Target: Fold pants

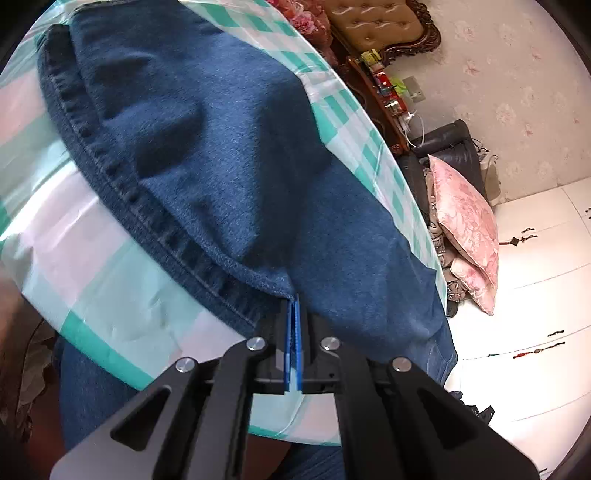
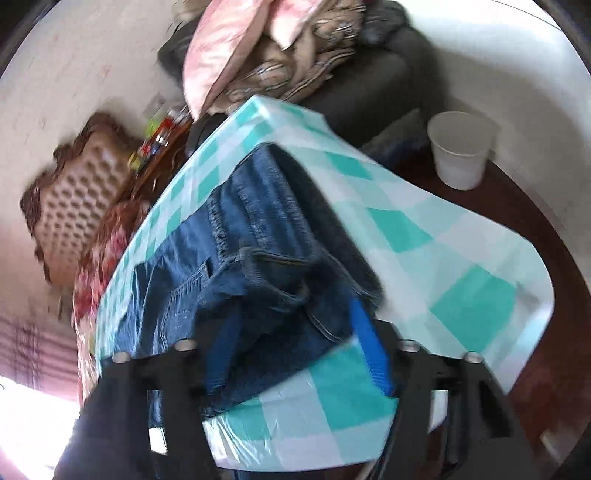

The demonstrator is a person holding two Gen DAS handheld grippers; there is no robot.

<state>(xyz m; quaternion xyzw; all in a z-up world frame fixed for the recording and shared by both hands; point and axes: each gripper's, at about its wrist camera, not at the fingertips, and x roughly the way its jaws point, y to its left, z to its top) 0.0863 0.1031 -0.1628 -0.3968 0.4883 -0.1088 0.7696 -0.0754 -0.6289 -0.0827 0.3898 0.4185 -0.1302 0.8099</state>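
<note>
Nearest, the left claw (image 1: 294,317) is seen fully closed, pinching a hem of the pants (image 1: 221,166); the right claw (image 2: 291,332) stands open, holding nothing. At 12 o'clock the pants lie on the checkered counter (image 1: 96,266). A fold seems in progress; next, laying the pinched hem flat is probably required.

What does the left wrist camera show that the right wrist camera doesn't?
Only the left view shows the left claw, closed on an edge of the jeans, and white cabinet doors beyond the table.

Only the right view shows the right claw standing open over the jeans, its blue pads apart, and a white paper cup on a dark round surface.

Both show the jeans on the green-checked tablecloth, the pink pillow and the tufted brown headboard.
</note>
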